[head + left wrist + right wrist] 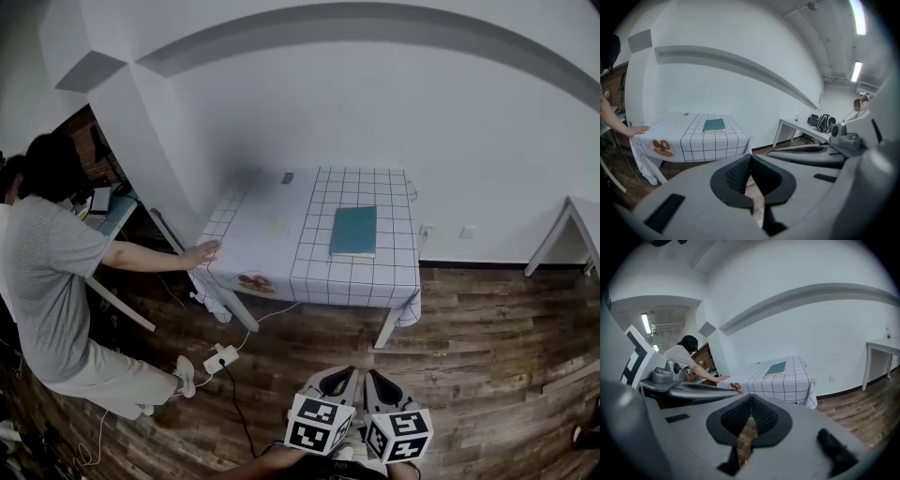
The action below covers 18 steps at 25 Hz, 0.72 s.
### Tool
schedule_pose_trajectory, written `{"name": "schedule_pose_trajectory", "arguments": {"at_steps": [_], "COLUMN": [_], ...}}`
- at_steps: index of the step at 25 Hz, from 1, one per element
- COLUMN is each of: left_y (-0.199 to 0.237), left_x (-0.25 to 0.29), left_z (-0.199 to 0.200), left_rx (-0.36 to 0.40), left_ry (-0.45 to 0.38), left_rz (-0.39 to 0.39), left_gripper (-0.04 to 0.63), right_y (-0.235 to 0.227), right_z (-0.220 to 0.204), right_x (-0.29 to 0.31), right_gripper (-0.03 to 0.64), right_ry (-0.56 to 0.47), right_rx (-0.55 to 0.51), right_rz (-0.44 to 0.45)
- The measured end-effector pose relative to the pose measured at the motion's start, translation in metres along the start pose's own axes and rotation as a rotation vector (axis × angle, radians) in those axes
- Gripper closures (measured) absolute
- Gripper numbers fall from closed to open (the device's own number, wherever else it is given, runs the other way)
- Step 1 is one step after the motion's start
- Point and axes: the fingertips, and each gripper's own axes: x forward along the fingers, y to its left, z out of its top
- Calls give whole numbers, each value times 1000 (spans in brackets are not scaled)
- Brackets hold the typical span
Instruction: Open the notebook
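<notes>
approach stage: both grippers empty, notebook unopened

left gripper (pixel 341 374) and right gripper (pixel 376 376) are held side by side over the wooden floor (pixel 469 319), each with jaws pressed together on nothing, judged because the work is out of reach. well ahead, the teal notebook (pixel 353 231) lies flat and closed on the checked table (pixel 267 211). a bystander's hand (pixel 200 252) rests on the table's left edge.

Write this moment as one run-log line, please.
stage: not yet at table | notebook: closed, flat on table | left gripper: shut, empty | right gripper: shut, empty | bystander's hand: on table edge
</notes>
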Motion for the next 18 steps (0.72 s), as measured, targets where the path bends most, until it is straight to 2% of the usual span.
{"name": "schedule_pose_trajectory", "arguments": {"at_steps": [8, 18], "left_y": [44, 116], "left_x": [43, 82], "left_z": [24, 66], "left_rx": [-13, -21], "left_ry": [10, 12], "left_rz": [-47, -106], "left_gripper": [584, 584], "right_y": [-17, -15], "right_z": [22, 60], "right_x": [59, 136], "right_gripper": [604, 604], "right_ry": [25, 45], "right_rx": [5, 10], "right_rz": [-45, -99]}}
